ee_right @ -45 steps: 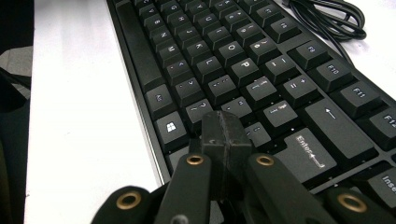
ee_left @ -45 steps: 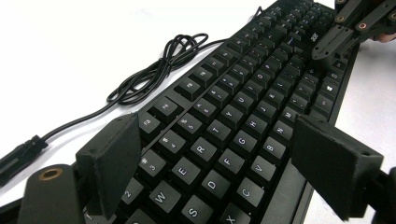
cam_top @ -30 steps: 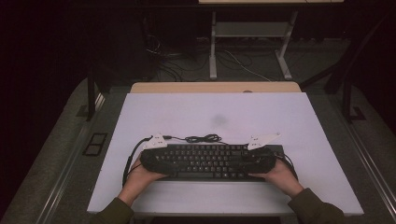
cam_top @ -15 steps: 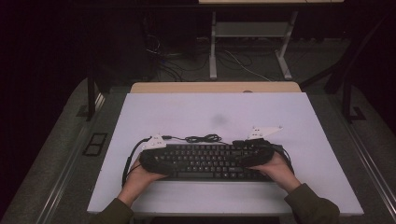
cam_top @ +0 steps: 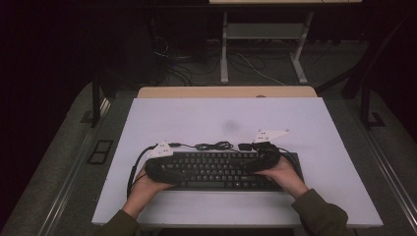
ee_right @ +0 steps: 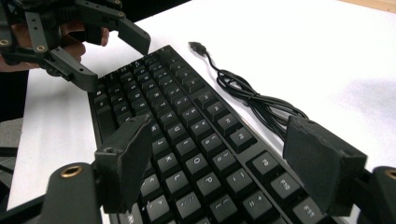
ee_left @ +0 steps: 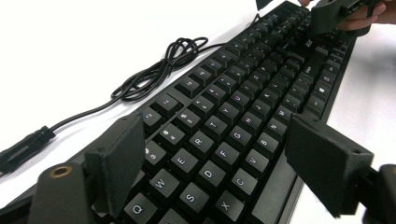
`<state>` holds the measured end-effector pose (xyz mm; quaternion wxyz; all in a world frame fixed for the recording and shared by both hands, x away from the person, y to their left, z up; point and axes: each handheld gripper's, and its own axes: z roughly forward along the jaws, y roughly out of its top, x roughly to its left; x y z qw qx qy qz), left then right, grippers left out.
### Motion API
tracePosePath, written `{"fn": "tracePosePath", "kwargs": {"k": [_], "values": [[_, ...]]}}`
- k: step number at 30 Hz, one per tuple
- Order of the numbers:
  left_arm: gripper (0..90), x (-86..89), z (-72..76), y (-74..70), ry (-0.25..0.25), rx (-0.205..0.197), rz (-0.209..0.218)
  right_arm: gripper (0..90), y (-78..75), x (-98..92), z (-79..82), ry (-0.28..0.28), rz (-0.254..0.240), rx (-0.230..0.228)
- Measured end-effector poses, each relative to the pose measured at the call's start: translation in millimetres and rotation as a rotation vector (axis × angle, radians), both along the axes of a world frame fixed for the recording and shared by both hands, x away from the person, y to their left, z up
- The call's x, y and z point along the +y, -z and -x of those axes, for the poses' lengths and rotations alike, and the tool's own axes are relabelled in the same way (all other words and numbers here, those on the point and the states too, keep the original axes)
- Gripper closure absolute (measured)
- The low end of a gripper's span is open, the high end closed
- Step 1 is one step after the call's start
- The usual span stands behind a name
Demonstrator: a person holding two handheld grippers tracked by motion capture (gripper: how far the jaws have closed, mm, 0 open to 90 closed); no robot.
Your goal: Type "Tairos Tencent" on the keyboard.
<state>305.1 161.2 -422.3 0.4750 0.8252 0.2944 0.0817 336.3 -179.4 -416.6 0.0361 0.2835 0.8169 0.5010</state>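
Lying near the table's (cam_top: 147, 206) front edge, the keyboard (cam_top: 221, 169) has open white surface behind it. Left gripper (ee_left: 219, 163) spread over its keys; right gripper (ee_right: 224, 158) has just been opening, pinching nothing.

Dark room, white table (cam_top: 314, 123), grey floor (cam_top: 59, 162)

A white table top (cam_top: 305, 123) carries the scene, and a strip of pale wood (cam_top: 226, 92) runs along its far edge. Beyond that edge stands a light metal frame (cam_top: 260, 34) on two legs (loose cables (cam_top: 182, 59) lie on the dark floor beside it). Off the table's left edge, a small black bracket (cam_top: 100, 150) sits on the grey floor.
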Motion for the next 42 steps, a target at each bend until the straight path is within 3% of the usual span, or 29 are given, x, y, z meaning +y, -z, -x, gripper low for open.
{"fn": "tracePosePath", "kwargs": {"k": [6,10,21,42], "values": [[32.1,5.8,-1.1,1.1,-0.031,-0.002,-0.010,23.5,1.5,3.1,0.0,-0.009,0.004,-0.008],[50.8,8.4,-4.0,3.4,-0.050,-0.001,-0.029,23.6,2.5,5.1,0.5,-0.015,0.010,-0.007],[87.5,0.4,-10.2,6.1,-0.019,0.023,-0.052,23.6,4.7,5.2,-0.2,-0.016,0.013,-0.002],[89.4,-6.6,-17.4,13.9,-0.022,0.058,-0.084,23.6,4.8,5.5,0.9,-0.015,0.011,0.003]]}}
